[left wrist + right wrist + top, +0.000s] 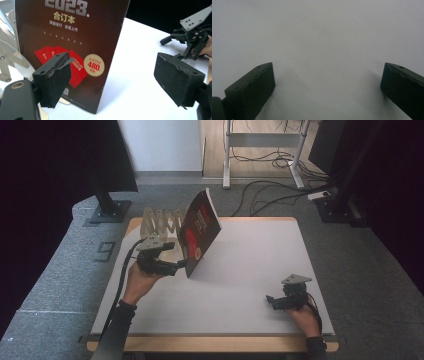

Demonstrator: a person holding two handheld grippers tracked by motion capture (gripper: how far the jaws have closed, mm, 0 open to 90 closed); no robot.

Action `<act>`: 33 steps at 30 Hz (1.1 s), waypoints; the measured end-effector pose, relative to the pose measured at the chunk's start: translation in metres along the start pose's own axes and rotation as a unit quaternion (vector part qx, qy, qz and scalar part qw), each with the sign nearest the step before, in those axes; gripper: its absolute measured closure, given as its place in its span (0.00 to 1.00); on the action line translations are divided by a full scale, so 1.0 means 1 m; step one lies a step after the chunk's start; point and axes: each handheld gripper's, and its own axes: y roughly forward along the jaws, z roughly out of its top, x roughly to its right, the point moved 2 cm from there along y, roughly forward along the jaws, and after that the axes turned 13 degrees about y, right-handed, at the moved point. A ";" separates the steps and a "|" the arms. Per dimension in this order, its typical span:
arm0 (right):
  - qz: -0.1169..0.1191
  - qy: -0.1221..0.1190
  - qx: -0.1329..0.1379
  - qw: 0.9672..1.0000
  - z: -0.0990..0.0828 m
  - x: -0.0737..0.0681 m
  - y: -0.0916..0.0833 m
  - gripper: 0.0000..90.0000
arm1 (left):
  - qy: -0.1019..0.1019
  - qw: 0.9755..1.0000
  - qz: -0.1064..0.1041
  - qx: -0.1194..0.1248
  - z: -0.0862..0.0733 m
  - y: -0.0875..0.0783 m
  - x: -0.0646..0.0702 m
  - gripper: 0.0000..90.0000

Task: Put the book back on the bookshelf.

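High view. White-topped rectangular surface (240,270) with a pale wooden rim. Dark, glossy softcover book with red cover art (200,232) stands tilted near the far left corner, lower edge on the surface, top leaning away toward the far edge, back resting against a pale wooden accordion-fold rack (160,222) at the far left edge. Left gripper (177,265), black with a grey three-cornered plate, sits just beside the book's near lower corner; whether it touches cannot be told here. Right gripper (272,301), same build, rests near the near right corner, well apart from the book. The middle, the far right part and the near left part of the surface lie bare, giving wide room.

Left gripper view. Book cover (75,37) fills the upper left, with white lettering, red cards and a round cream badge. Jaws stand wide apart: one jaw lies in front of the cover's lower part, the other over bare white surface to the side of the book's edge. Neither pad presses on the book; nothing is clamped. The other gripper (190,37) shows farther off at the upper right.

Right gripper view. Jaws wide apart over plain white surface (319,50), nothing between them.
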 end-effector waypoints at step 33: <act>0.000 0.000 0.001 1.000 0.000 0.000 0.000 0.00 | -0.026 0.991 -0.016 -0.133 -0.135 0.032 0.040 0.00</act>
